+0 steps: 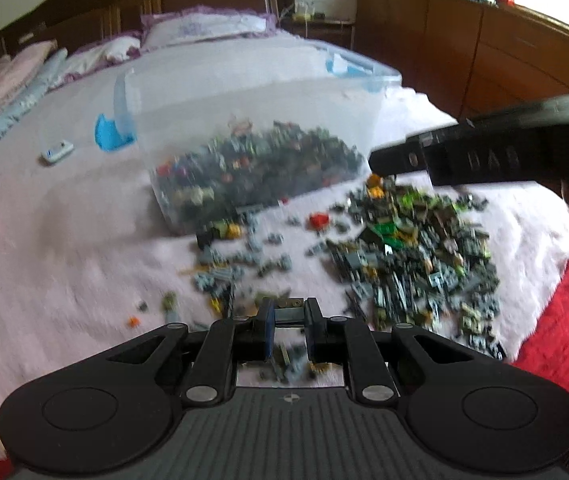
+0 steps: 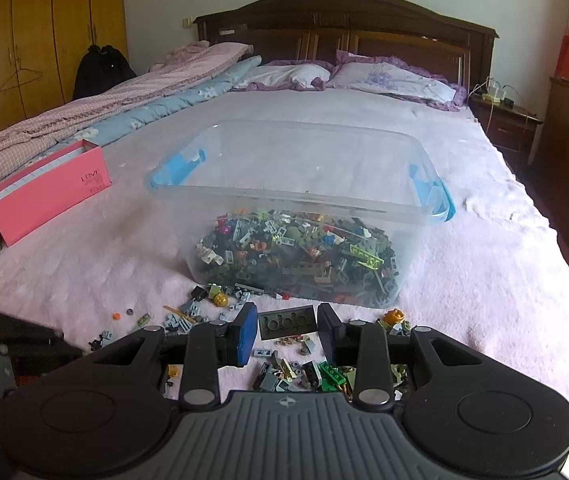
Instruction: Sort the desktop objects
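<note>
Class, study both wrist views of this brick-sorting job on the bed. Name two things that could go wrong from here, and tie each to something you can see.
1. The left tool pinches a small grey piece only at its fingertips; it could slip out on the way to the clear bin.
2. The right tool holds a dark studded plate just above loose bricks; swinging it might scatter them across the soft blanket.

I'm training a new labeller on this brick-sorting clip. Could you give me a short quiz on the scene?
1. True or false: the clear bin is empty.
2. Multiple choice: what is between the pads of the right claw? A) an orange ball B) a dark grey studded plate C) nothing
3. Fill in: to the left of the bin, on the bed, lies an open ____ box.

Key: 1 false, bricks cover its bottom; 2 B; 3 pink.
</note>
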A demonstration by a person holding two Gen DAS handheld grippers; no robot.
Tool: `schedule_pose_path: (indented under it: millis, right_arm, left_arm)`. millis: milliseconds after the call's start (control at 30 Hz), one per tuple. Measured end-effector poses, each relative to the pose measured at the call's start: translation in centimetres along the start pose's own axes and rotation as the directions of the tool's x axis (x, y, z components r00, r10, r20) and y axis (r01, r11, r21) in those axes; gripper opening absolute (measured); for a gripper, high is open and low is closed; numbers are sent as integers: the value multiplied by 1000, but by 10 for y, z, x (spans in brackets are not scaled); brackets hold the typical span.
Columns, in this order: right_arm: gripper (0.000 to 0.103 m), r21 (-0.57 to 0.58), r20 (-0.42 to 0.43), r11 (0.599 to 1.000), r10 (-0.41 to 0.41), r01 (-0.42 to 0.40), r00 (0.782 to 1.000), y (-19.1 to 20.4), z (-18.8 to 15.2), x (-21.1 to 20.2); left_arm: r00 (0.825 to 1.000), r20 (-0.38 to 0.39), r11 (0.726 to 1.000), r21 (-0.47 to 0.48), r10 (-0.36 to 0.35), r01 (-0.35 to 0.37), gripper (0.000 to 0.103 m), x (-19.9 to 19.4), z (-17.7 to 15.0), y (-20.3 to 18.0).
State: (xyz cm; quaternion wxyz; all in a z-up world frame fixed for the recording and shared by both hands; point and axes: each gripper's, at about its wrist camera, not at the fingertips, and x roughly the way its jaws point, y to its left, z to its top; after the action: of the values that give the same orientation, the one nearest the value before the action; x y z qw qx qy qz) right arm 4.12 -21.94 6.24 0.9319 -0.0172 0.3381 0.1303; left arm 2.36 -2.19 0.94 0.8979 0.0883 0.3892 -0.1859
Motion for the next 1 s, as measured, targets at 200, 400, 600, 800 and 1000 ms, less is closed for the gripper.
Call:
schedule_pose_path:
  millis: [200,400,600,800,1000]
  right_arm:
    - [35,-2,8,1000,-3,3,1000,-1,3,-3]
    - [35,-4,15,1000,-6,6,1000,-2,4,-5]
    - [35,-6,13,1000,-6,6,1000,-2,3,-6]
    - [35,-7,13,1000,-3,3,1000,-2,3,-5]
    - [35,-22,23,1000,0,1,1000,-1,8,-5]
  left_arm:
    - [997,70,999,14,37,-38,17,-5,23,2]
    - [992,112,998,21,55,-58,17,-8,37,4]
    - [991,119,997,23,66,-69,17,-8,35,4]
    - [990,123,997,21,71,-74,17,-9,34,4]
    - [985,151,996,19,81,-85,17,-11,43,8]
